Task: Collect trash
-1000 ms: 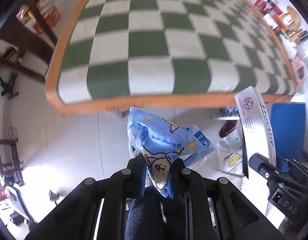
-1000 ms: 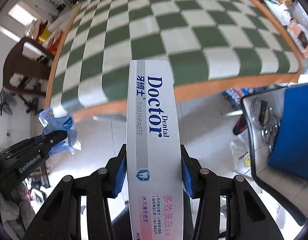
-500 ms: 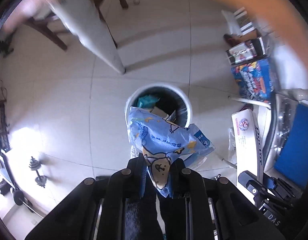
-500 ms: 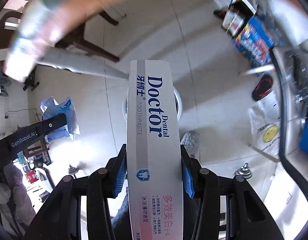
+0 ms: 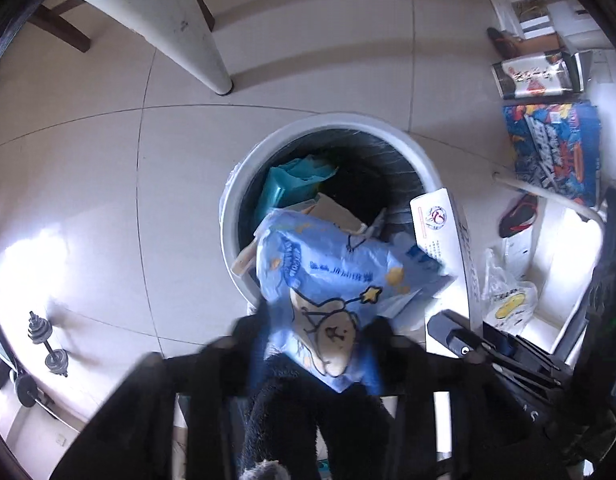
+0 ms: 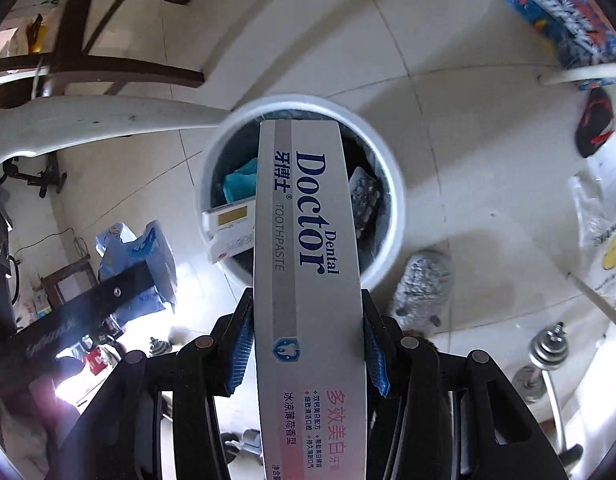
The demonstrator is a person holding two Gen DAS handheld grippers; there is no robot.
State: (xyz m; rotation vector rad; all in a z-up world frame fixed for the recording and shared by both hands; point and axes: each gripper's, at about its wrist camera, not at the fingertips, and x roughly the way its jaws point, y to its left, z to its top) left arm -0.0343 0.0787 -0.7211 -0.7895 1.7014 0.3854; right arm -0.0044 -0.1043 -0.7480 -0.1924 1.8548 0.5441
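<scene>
A white round trash bin stands on the tiled floor below both grippers, with a teal bag and cartons inside. My left gripper points down over its near rim; its jaws are opening, and the crumpled blue wrapper hangs loose between the blurred, spread fingers. My right gripper is shut on a long white Doctor toothpaste box, whose far end reaches over the bin's mouth. The wrapper shows to the left in the right wrist view.
A white table leg slants down behind the bin. Dumbbells lie at the left, and a colourful carton, a dark shoe and a plastic bag at the right. A wooden chair stands behind.
Both grippers dropped from table height to just above the bin, which now looms large. The left fingers spread apart and let go of the wrapper. The right grip is unchanged.
</scene>
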